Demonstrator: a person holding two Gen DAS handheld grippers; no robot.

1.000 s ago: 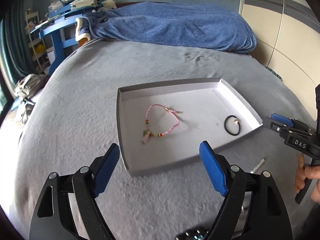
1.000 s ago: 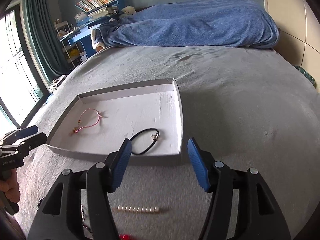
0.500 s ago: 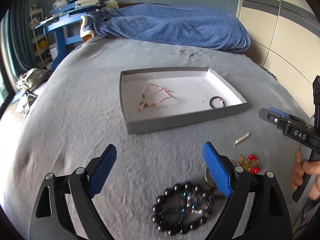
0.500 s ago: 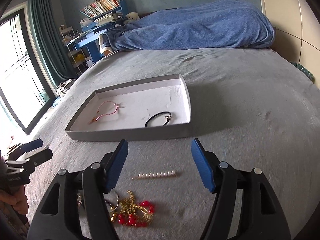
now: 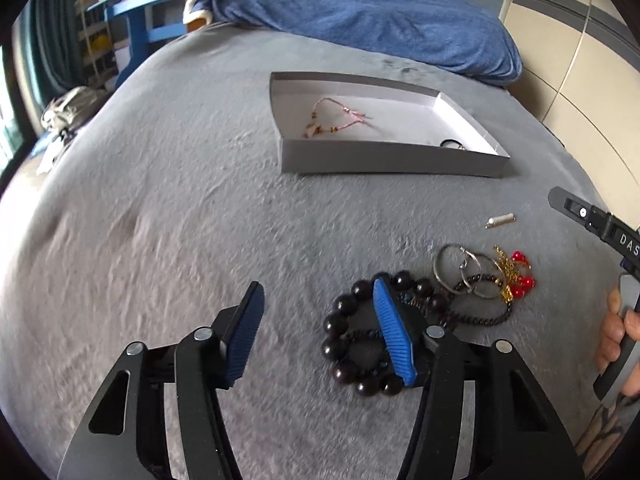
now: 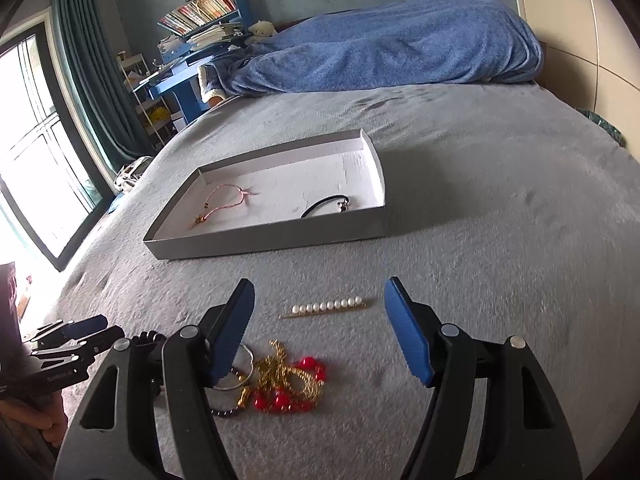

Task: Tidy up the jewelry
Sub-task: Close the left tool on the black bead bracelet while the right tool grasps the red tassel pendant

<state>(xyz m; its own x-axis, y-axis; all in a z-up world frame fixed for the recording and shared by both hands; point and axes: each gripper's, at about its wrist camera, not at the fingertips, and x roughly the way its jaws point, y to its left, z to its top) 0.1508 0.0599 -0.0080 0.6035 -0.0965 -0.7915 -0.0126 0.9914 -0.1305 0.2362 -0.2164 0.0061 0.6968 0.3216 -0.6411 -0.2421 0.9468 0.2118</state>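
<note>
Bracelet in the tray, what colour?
Pink cord bracelet with small gold-toned bits; clearest in the right wrist view.

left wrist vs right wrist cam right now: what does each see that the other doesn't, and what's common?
Left wrist only: the dark bead bracelet, whole, partly behind the left claw, which is open.

Right wrist only: the pearl bar as a clear row of pearls, lying between the open right claw fingers; also the window and bookshelf.

Both: the grey tray holding the pink bracelet and black hair tie, the red-and-gold piece, silver rings and blue blanket.
</note>
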